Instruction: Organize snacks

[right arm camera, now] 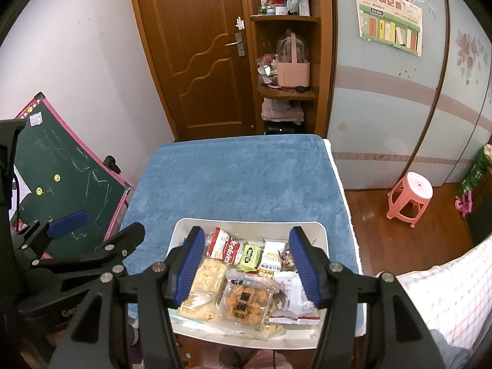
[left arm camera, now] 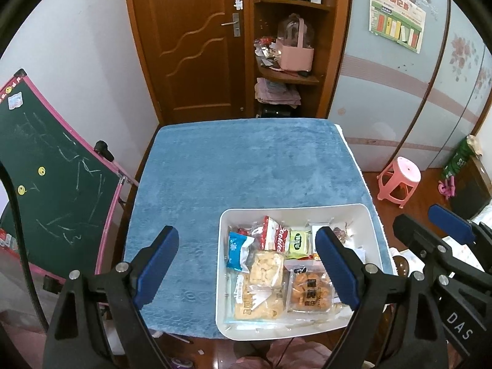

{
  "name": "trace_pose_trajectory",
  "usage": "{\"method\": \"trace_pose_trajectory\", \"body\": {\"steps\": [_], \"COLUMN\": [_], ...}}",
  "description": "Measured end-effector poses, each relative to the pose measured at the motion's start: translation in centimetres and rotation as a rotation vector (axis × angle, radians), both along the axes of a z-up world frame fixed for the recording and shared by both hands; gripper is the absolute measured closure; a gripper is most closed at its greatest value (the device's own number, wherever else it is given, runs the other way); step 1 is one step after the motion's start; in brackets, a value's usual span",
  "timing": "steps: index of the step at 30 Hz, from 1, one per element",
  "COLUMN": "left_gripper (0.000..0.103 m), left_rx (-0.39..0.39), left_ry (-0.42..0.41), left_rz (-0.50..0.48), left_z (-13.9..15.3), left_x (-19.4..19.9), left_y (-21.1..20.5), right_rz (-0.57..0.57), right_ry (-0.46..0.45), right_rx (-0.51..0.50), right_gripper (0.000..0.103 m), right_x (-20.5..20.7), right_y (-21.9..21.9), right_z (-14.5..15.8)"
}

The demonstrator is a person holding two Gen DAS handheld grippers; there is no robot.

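tabletop blue plush cover | bin white | cookie packet red-white | small packet lime green | pastry pack clear, orange-brown inside | left gripper black, blue pads | right gripper same | chalkboard dark green, pink frame | stool pink | door brown wood

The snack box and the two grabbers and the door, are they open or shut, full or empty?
White snack box: no lid, full of packets.
Left gripper: open, holding nothing.
Right gripper: open over the box, holding nothing.
Wooden door: shut.
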State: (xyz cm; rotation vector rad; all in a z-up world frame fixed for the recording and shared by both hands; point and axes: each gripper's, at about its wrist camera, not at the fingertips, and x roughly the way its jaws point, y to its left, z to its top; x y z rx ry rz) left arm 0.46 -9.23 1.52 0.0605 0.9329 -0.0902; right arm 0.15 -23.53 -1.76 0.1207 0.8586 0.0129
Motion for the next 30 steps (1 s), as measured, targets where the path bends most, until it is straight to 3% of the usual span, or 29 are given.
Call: {"method": "trace_pose_trajectory", "body": {"steps": [30], "left_gripper": [0.013], "left_rx": [0.017], "left_ry": [0.000], "left_rz": [0.002], "left_z": [0.07], "left_x": [-0.22], "left_y": [-0.03], "right_rz": [-0.015], "right_ry": [0.004], "right_rx": [0.002], "right_gripper": [0.045], "right_x": [0.17], "right_y": [0.11], "right_z": [-0.09]}}
